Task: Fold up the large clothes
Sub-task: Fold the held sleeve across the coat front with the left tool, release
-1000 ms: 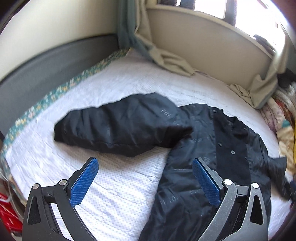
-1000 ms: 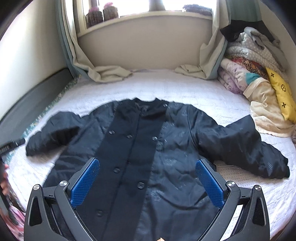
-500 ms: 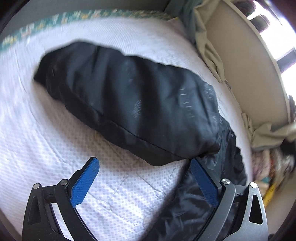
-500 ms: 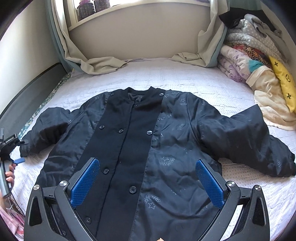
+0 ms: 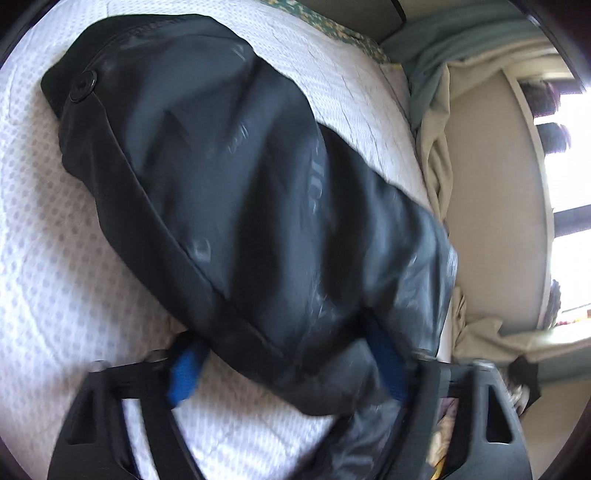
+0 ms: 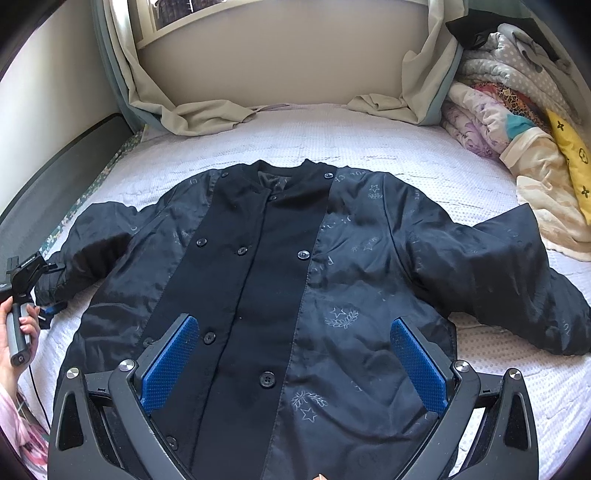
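One black jacket (image 6: 295,295), two grippers (image 6: 291,369), two curtains (image 6: 184,110)

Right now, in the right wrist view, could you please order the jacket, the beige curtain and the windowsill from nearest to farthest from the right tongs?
1. Jacket: directly below the right tongs, spread on the bed.
2. Beige curtain: pooled at the bed's far edge.
3. Windowsill: highest in the view, above the wall behind the bed.

A: Daylight enters through the window (image 6: 177,14), blown out to white in the left wrist view (image 5: 570,206). Both frames bow hard at the edges, corners black.

B: Left view smeared by motion; the jacket (image 5: 236,192) shows a dull sheen. Right view sharp, shadows soft.
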